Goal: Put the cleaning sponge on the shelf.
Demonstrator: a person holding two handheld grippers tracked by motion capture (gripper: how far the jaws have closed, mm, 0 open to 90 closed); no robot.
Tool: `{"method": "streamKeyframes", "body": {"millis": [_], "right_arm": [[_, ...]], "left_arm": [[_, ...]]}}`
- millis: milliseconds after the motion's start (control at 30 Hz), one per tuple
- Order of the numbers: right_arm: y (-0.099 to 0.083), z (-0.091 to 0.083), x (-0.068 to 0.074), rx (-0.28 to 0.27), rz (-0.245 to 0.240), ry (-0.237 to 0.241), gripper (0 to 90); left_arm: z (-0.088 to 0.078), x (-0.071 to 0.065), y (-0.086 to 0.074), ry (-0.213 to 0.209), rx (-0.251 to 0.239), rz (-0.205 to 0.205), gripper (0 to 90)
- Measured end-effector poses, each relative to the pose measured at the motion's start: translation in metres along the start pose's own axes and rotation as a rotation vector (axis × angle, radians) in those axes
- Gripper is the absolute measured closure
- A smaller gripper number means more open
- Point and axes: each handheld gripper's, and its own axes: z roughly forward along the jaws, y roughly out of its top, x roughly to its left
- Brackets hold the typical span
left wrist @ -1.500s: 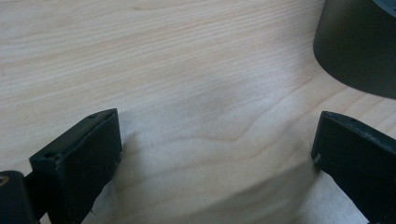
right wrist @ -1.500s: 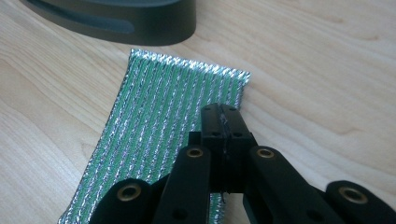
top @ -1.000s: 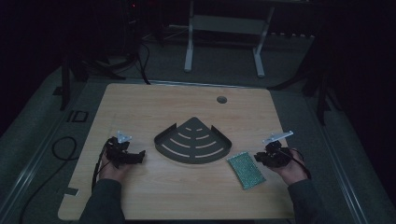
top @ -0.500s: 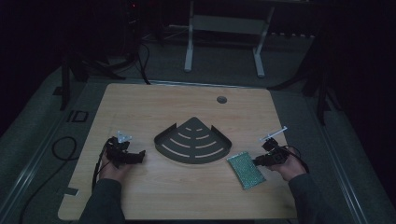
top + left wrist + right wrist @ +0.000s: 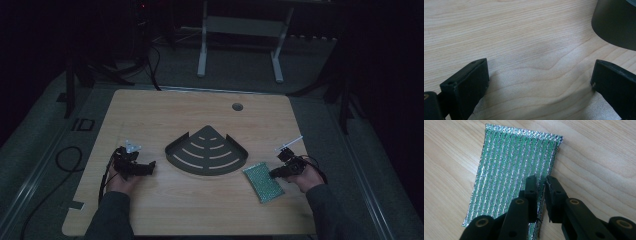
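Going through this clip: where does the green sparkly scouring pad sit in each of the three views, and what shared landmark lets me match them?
High view: green scouring pad lies flat, lower right, beside the dark fan-shaped rack, at the right gripper.
Left gripper view: pad not in it; a dark rack wall top right.
Right gripper view: pad centre-left, under the nearly closed jaws.
Shared landmark: the light wood table.
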Motion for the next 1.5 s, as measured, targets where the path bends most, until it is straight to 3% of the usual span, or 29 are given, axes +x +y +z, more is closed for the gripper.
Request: {"method": "streamKeyframes", "body": {"millis": [333, 567, 767, 1000, 1233, 1500], "right_arm": [[0.0, 0.007, -0.004, 0.017, 0.001, 0.02, 79.4], [0.006, 0.009, -0.008, 0.062, -0.003, 0.05, 79.6], [0.008, 0.011, -0.007, 0.078, -0.006, 0.054, 85.2], [0.009, 0.01, 0.003, 0.09, -0.059, -0.006, 88.5], [0.01, 0.006, 0.008, 0.099, -0.1, -0.034, 89.2], [0.012, -0.006, 0.01, 0.093, -0.105, -0.052, 89.4]], "left_arm": [[0.0, 0.0, 0.0, 0.0, -0.001, 0.0, 2.0], [0.0, 0.0, 0.0, 0.0, 0.0, -0.001, 2.0], [0.0, 0.0, 0.0, 0.001, -0.001, -0.001, 2.0], [0.0, 0.0, 0.0, 0.001, -0.001, -0.001, 2.0], [0.0, 0.0, 0.0, 0.001, -0.001, -0.002, 2.0], [0.0, 0.0, 0.0, 0.001, -0.001, -0.002, 2.0]]}}
